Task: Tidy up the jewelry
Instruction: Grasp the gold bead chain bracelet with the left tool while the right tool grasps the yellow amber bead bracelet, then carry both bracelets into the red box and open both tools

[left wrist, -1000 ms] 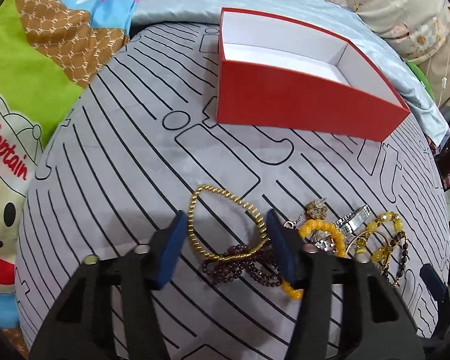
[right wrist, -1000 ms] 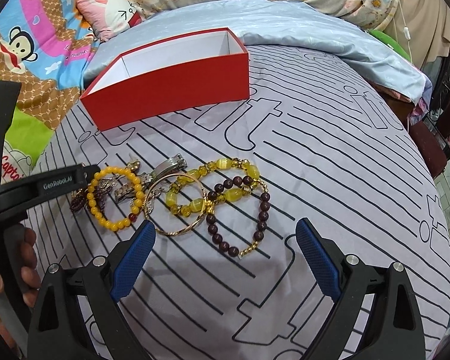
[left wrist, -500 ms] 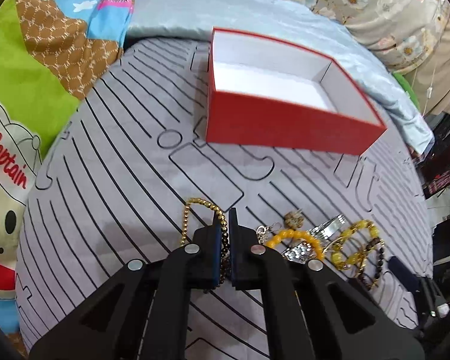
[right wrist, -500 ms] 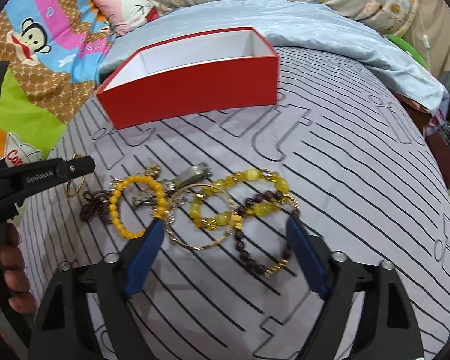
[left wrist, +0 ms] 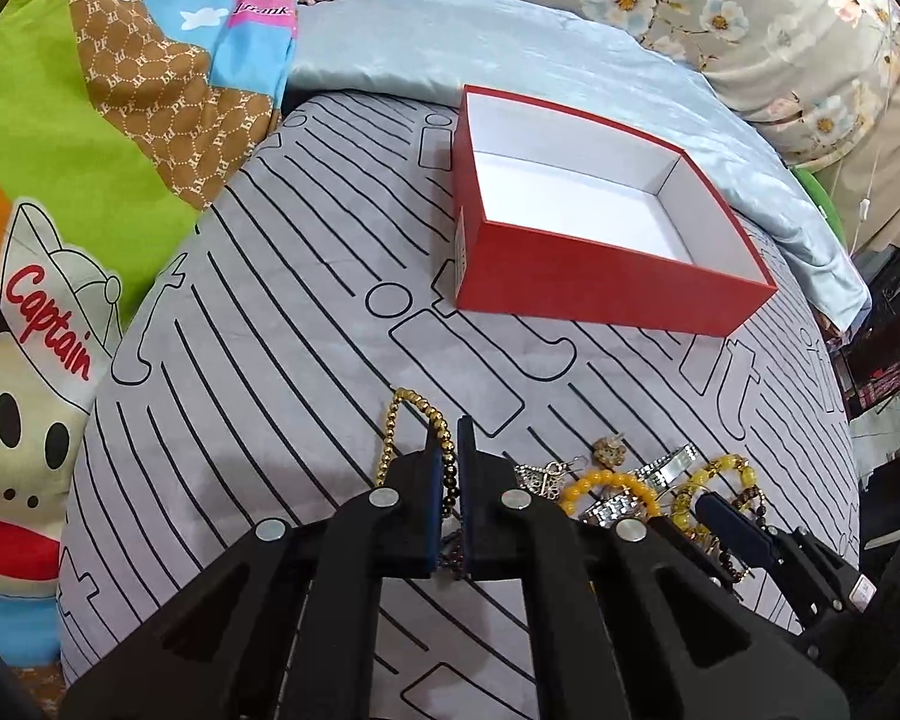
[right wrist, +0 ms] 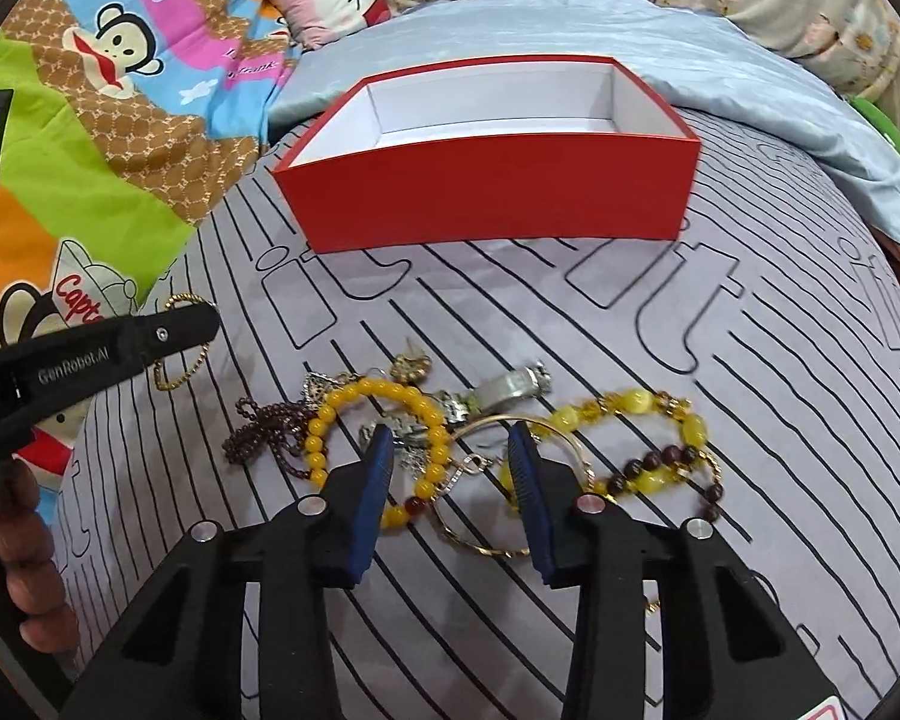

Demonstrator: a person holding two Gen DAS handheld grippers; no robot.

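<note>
The step in hand looks like the first pick-up: nothing lies in the red box (left wrist: 600, 276) yet, its white floor bare, and all the jewelry lies on the grey lined bedcover (left wrist: 282, 330) on the near side of that box. The left tool (left wrist: 449, 456) has its pads drawn almost together on the gold bead bracelet (left wrist: 393, 420), whose free loop sticks out ahead of the tips toward the box; it seems pinched, though whether it has left the cover cannot be told. The right tool (right wrist: 450, 468) stands partly open, low over the heap, its pads straddling the thin gold bangle (right wrist: 492, 486) and just beside the yellow bead bracelet (right wrist: 378, 420); it grips nothing. A dark purple bead strand (right wrist: 264, 432) lies at the heap's end farthest from the right tool, and a silver watch band (right wrist: 513, 387) on the side nearest the box. Next, by my reckoning, the left tool must lift the bracelet clear of the tangle, carry it over the box's near wall and let go inside; a snagged neighbour dragging along is the worry.
</note>
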